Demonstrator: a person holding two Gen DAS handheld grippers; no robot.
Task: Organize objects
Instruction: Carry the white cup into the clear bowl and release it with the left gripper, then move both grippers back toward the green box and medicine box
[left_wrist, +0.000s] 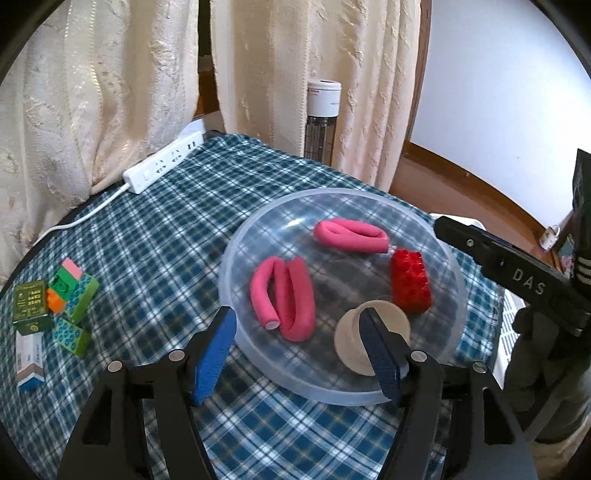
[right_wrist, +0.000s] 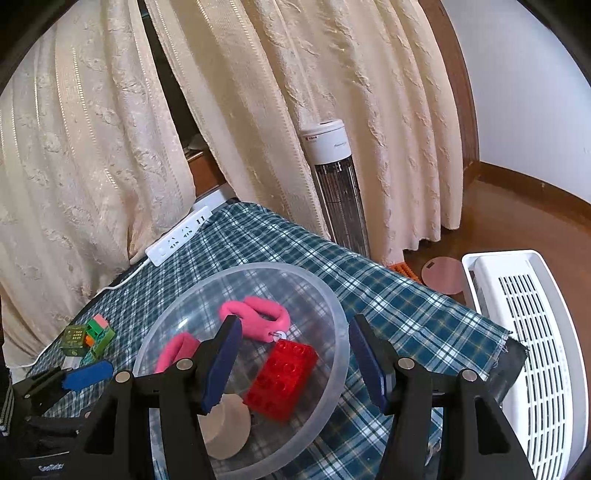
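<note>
A clear plastic bowl (left_wrist: 258, 354) (right_wrist: 332, 302) sits on the checked tablecloth. It holds a folded pink foam roller (left_wrist: 284, 299), a second pink roller (left_wrist: 351, 234) (right_wrist: 262, 314), a red toy brick (left_wrist: 410, 280) (right_wrist: 280, 380) and a tan round block (left_wrist: 351, 332) (right_wrist: 225, 428). My left gripper (left_wrist: 295, 312) is open over the bowl's near rim. One of its fingers is outside the bowl and the other stands just in front of the tan block. My right gripper (right_wrist: 295, 321) is open and straddles the bowl's right rim, touching nothing I can see.
At the cloth's left lie a pile of green, orange and pink bricks (left_wrist: 70, 291), a green box (left_wrist: 29, 306) and a white-blue box (left_wrist: 29, 362). A power strip (left_wrist: 162, 162) lies by the curtain. A tower heater (right_wrist: 336, 184) and a white appliance (right_wrist: 524, 350) stand off the table's right.
</note>
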